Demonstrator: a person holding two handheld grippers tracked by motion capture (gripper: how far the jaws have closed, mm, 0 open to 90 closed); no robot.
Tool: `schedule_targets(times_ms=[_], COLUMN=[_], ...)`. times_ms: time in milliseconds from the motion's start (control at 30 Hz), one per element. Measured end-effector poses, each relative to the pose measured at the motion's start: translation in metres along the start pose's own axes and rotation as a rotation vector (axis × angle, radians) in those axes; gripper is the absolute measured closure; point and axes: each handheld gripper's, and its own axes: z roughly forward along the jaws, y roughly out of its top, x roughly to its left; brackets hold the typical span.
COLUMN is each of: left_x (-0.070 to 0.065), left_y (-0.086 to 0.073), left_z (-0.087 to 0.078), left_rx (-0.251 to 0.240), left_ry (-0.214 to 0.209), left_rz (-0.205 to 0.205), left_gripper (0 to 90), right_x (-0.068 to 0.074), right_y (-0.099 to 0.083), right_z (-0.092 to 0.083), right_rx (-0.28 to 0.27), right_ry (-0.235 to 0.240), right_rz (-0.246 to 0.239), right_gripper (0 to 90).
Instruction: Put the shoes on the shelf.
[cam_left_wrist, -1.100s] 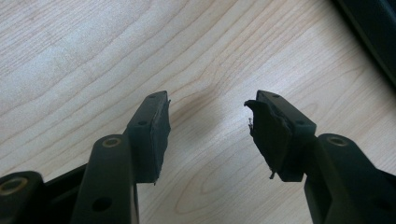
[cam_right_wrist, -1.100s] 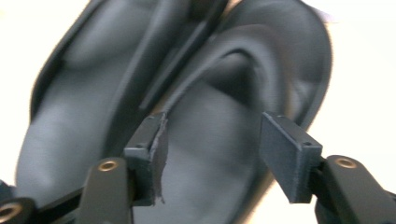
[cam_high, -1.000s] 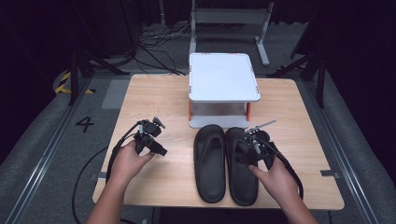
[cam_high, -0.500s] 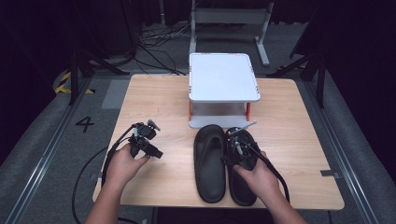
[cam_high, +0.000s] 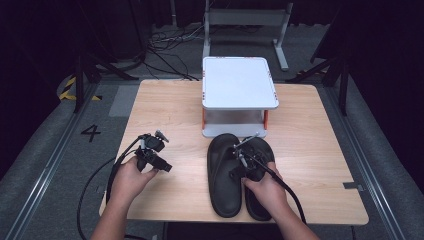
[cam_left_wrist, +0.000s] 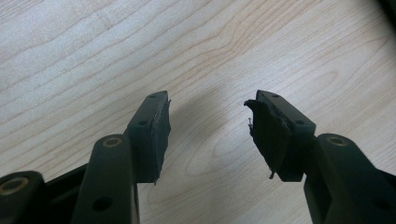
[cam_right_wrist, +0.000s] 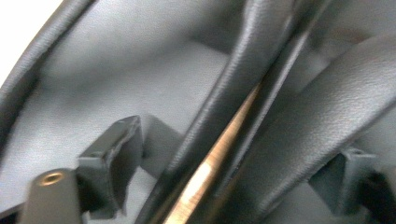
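Two black slippers lie side by side on the wooden table (cam_high: 310, 130), the left slipper (cam_high: 223, 175) touching the right slipper (cam_high: 263, 148) along their inner sides. My right gripper (cam_high: 239, 171) points down at the seam between them. In the right gripper view the right gripper (cam_right_wrist: 240, 140) is open, its jaws straddling the adjoining rims of the slippers (cam_right_wrist: 280, 93), with a strip of wood showing between the rims. My left gripper (cam_high: 163, 165) is held low at the table's left; the left gripper (cam_left_wrist: 208, 116) is open over bare wood, with nothing between its jaws.
A white raised stand (cam_high: 240, 82) on orange legs sits at the back middle of the table, just beyond the slippers' toes. Cables trail from both grippers toward the front edge. Dark floor, cables and a metal frame lie beyond the table.
My right gripper has moved left and down from the right slipper to the seam between both slippers. The left gripper drifted slightly and stays open.
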Motion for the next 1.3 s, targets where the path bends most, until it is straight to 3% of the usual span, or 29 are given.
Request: schedule_targets(times_ms=[167, 267, 400, 667, 733, 800, 1100, 1300], left_x=[-0.001, -0.002, -0.003, -0.003, -0.003, -0.003, -0.004, -0.004], left_y=[0.002, 0.004, 0.005, 0.007, 0.006, 0.006, 0.007, 0.007], left_z=[0.002, 0.003, 0.003, 0.005, 0.005, 0.005, 0.007, 0.007], left_rx=[0.003, 0.005, 0.002, 0.016, 0.015, 0.017, 0.024, 0.026], left_ry=[0.002, -0.002, -0.005, -0.007, -0.008, -0.009, -0.01, -0.012], left_rz=[0.005, 0.009, 0.014, 0.022, 0.02, 0.019, 0.022, 0.033], left_gripper=[47.1, 47.3, 47.8, 47.9, 47.9, 47.9, 47.8, 47.7], right_x=[-0.001, 0.0, 0.002, 0.001, -0.001, -0.004, -0.008, -0.005], right_y=[-0.003, -0.005, -0.002, -0.014, -0.013, -0.011, -0.011, -0.01], right_z=[0.0, 0.002, 0.004, 0.003, 0.0, -0.005, -0.01, -0.012], right_rx=[-0.019, -0.011, 0.007, -0.083, -0.089, -0.105, -0.106, -0.082], right_ry=[0.01, 0.03, 0.012, 0.019, 0.015, 0.013, 0.007, -0.001], right_rz=[-0.011, -0.058, -0.086, -0.078, -0.058, -0.003, 0.082, 0.074], right_gripper=[18.8, 11.1, 9.6, 10.5, 24.3, 37.1, 56.9, 68.1])
